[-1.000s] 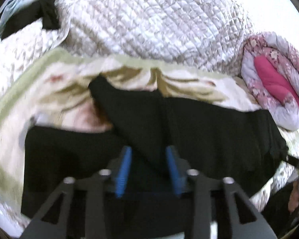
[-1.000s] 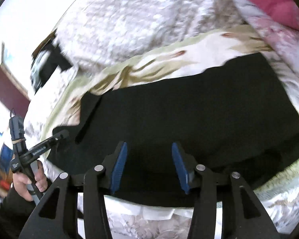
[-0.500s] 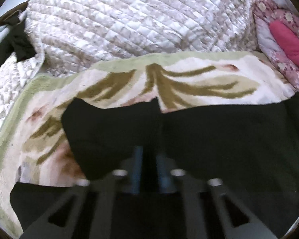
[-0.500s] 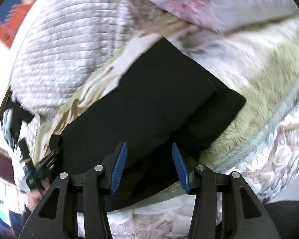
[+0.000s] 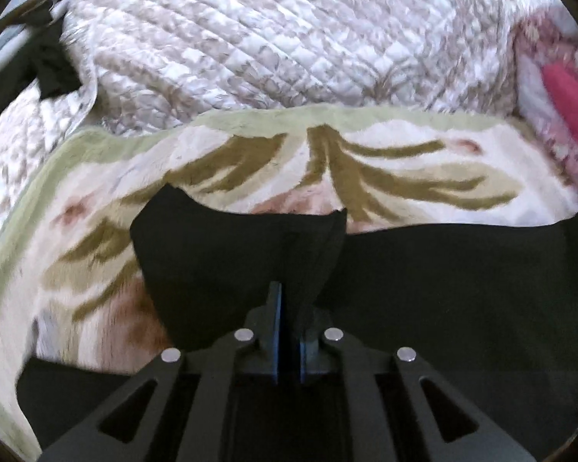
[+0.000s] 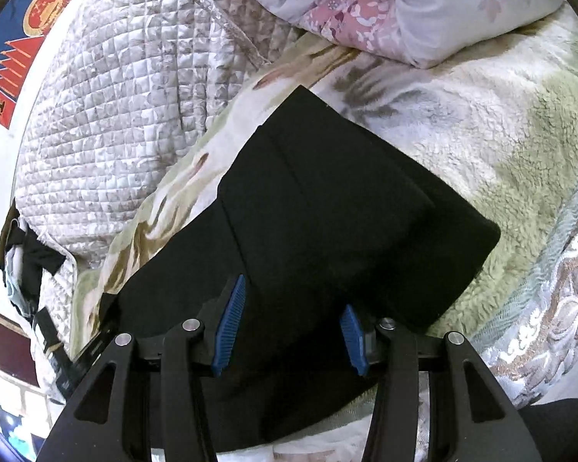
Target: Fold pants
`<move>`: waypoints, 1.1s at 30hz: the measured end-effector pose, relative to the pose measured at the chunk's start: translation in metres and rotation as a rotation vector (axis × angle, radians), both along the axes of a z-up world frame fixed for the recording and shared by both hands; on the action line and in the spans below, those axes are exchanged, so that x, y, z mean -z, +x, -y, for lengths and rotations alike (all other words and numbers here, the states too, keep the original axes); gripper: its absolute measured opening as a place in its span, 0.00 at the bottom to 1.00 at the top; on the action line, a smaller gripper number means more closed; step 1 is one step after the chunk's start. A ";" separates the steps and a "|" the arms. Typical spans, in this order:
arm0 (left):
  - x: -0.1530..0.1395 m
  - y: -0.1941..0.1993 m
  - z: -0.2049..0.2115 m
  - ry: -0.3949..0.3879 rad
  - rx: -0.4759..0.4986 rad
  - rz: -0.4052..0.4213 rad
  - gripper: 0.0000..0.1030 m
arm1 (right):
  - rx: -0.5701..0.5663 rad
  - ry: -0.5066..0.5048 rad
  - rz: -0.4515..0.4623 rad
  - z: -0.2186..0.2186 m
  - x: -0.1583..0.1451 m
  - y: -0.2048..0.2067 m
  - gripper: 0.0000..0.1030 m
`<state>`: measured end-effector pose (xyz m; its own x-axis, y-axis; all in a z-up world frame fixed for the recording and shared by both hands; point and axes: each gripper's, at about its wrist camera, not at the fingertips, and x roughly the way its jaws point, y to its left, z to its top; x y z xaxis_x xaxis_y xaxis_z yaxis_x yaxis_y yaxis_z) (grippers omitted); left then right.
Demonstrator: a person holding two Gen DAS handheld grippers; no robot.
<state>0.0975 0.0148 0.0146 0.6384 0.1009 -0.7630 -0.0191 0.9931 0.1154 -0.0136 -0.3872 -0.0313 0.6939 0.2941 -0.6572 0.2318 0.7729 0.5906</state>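
I see the fleece blanket (image 6: 501,123) under the black pants (image 6: 346,211), whose long axis runs lower left to upper right. My left gripper (image 5: 289,331) pinches a pants fold; my right gripper (image 6: 293,323) hangs open above them.

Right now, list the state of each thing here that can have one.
left tongs: shut on a raised fold of the pants, having just closed.
right tongs: open, over the pants, gripping nothing.
black pants: partly folded, lying on the blanket.
floral blanket: spread flat under them.
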 end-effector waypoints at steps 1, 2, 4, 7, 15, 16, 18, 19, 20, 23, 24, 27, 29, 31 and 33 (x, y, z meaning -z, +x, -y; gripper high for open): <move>0.000 0.003 0.000 0.010 -0.007 -0.003 0.07 | 0.005 -0.002 0.006 0.001 -0.001 0.000 0.40; -0.003 0.003 -0.004 -0.002 -0.027 0.007 0.04 | 0.008 -0.004 0.012 0.001 -0.002 0.000 0.32; -0.014 -0.006 -0.016 -0.048 -0.072 0.044 0.04 | 0.020 -0.016 0.018 0.004 -0.005 -0.002 0.08; -0.038 -0.040 -0.042 -0.099 -0.159 0.131 0.04 | 0.021 0.025 0.040 0.009 -0.008 -0.004 0.06; -0.063 -0.162 -0.114 -0.243 -0.365 0.239 0.04 | 0.001 0.062 0.102 0.010 -0.031 -0.028 0.05; -0.052 -0.167 -0.117 -0.248 -0.376 0.213 0.04 | 0.005 0.046 0.085 0.010 -0.028 -0.028 0.05; -0.025 -0.170 -0.125 -0.310 -0.409 0.112 0.04 | 0.009 0.043 0.017 0.011 -0.015 -0.025 0.05; -0.013 -0.171 -0.131 -0.363 -0.433 0.069 0.05 | 0.002 0.044 -0.004 0.010 -0.011 -0.024 0.05; -0.003 -0.172 -0.136 -0.401 -0.463 0.037 0.05 | 0.001 0.038 -0.007 0.010 -0.010 -0.024 0.05; 0.002 -0.180 -0.145 -0.433 -0.494 0.051 0.09 | 0.004 0.043 0.003 0.011 -0.012 -0.026 0.05; 0.001 -0.181 -0.147 -0.445 -0.496 0.059 0.09 | 0.004 0.048 0.006 0.011 -0.013 -0.026 0.07; 0.000 -0.180 -0.153 -0.481 -0.519 0.073 0.09 | 0.013 0.070 -0.008 0.013 -0.009 -0.025 0.08; 0.000 -0.180 -0.160 -0.506 -0.539 0.075 0.09 | 0.021 0.091 -0.012 0.015 -0.009 -0.027 0.10; -0.002 -0.179 -0.164 -0.509 -0.554 0.082 0.09 | 0.021 0.077 -0.002 0.015 -0.013 -0.030 0.11; -0.007 -0.179 -0.167 -0.481 -0.560 0.096 0.07 | 0.018 0.064 0.026 0.014 -0.018 -0.031 0.09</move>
